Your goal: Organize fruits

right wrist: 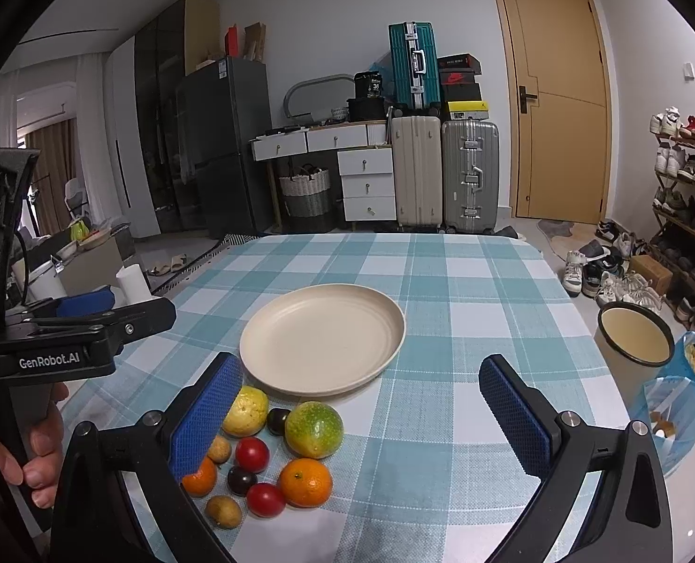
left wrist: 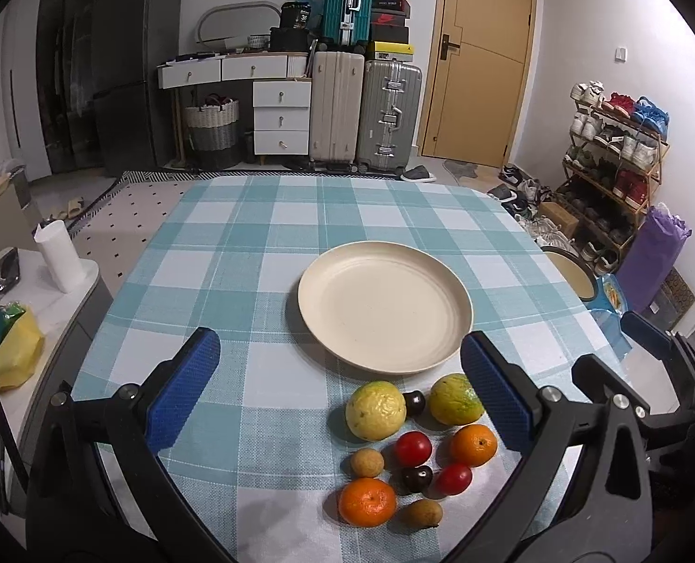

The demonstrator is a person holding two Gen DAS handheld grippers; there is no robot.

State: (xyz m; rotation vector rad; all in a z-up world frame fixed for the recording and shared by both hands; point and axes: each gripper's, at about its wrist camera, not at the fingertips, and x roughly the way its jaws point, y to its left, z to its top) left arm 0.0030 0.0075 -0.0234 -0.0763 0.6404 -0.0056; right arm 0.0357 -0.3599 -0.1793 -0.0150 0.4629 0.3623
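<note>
A cream plate lies empty in the middle of the checked tablecloth. In front of it sits a cluster of fruit: a yellow fruit, a green-yellow fruit, two oranges, two red tomatoes, two dark plums and small brown fruits. My left gripper hovers open above the near table, with the fruit low between its fingers. My right gripper is open too; its left finger hides part of one orange. Neither holds anything.
A dark-rimmed pot and an open blue snack bag stand off the table's right edge. A white paper roll stands on a side stand to the left. A hand holds the left gripper's handle. Suitcases and a shoe rack line the room.
</note>
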